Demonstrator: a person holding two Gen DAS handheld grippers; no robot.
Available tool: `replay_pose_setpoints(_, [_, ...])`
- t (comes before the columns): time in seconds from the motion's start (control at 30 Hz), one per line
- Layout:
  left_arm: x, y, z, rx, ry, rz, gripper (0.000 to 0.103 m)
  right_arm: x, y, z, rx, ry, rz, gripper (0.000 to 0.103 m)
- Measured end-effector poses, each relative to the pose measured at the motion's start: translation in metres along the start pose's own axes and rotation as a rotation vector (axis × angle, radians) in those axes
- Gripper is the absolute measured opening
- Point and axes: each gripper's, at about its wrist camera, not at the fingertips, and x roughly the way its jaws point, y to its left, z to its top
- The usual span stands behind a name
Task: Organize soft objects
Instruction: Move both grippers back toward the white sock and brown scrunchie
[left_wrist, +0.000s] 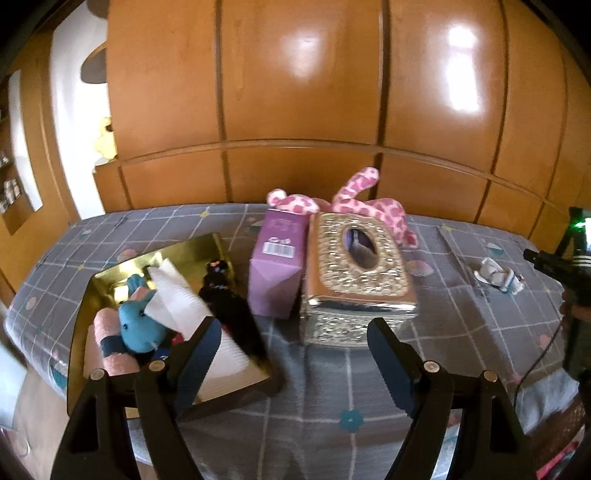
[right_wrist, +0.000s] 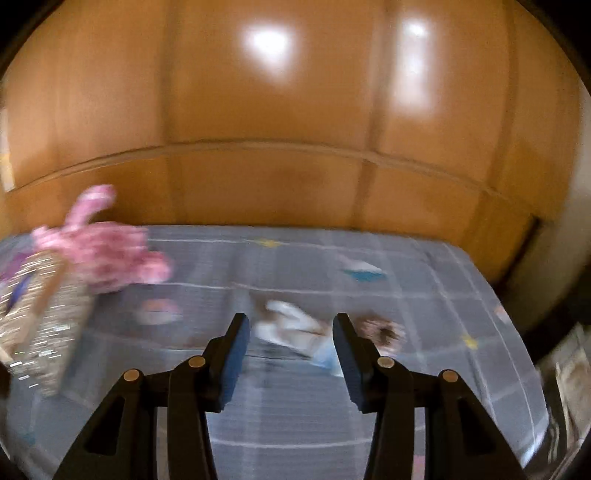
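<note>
In the left wrist view a gold tray (left_wrist: 110, 273) on the left holds a blue plush (left_wrist: 138, 328), a rolled pink towel (left_wrist: 110, 347), white tissue and a dark item. A pink spotted plush (left_wrist: 354, 199) lies behind the silver tissue box (left_wrist: 354, 280). My left gripper (left_wrist: 293, 328) hangs open and empty before that box. Far right on the sheet lies a small white and pale blue soft toy (left_wrist: 496, 277). The right wrist view is blurred. There my right gripper (right_wrist: 290, 324) is open just short of the same toy (right_wrist: 295, 334), whose brownish end (right_wrist: 384, 330) lies beside the right finger.
A purple carton (left_wrist: 275, 269) stands against the tissue box. The grey checked sheet (left_wrist: 332, 406) covers the bed, with glossy wooden panels (left_wrist: 295, 92) behind. A black device with a green light (left_wrist: 576, 236) shows at the right edge. The bed's right edge (right_wrist: 517, 314) drops off nearby.
</note>
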Motion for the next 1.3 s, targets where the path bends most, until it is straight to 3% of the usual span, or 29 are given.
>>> replay_pose_setpoints(0.17, [0.003,-0.020,0.004,0.044,0.008,-0.024,0.082,0.030,-0.069,-0.027,0.207,0.077,-0.134,0.047])
replay_pose_setpoints(0.27, [0.004,-0.035,0.007,0.078,0.009,-0.041,0.082,0.034,-0.095,-0.029,0.373,0.096,-0.078,0.047])
replay_pose_setpoints(0.57, [0.013,-0.086,0.024,0.177,0.003,-0.115,0.082,0.039,-0.117,-0.042,0.558,0.143,0.023,0.047])
replay_pose_setpoints(0.73, [0.020,-0.116,0.030,0.223,0.007,-0.162,0.082,0.041,-0.121,-0.038,0.555,0.165,0.008,0.047])
replay_pose_setpoints(0.9, [0.030,-0.145,0.031,0.281,0.020,-0.185,0.082,0.040,-0.129,-0.019,0.464,0.170,0.009,0.047])
replay_pose_setpoints(1.0, [0.040,-0.160,0.032,0.300,0.045,-0.201,0.082,0.038,-0.139,-0.019,0.432,0.126,-0.064,0.047])
replay_pose_setpoints(1.3, [0.071,-0.205,0.026,0.339,0.102,-0.231,0.082,0.053,-0.170,-0.041,0.634,0.192,-0.029,0.047])
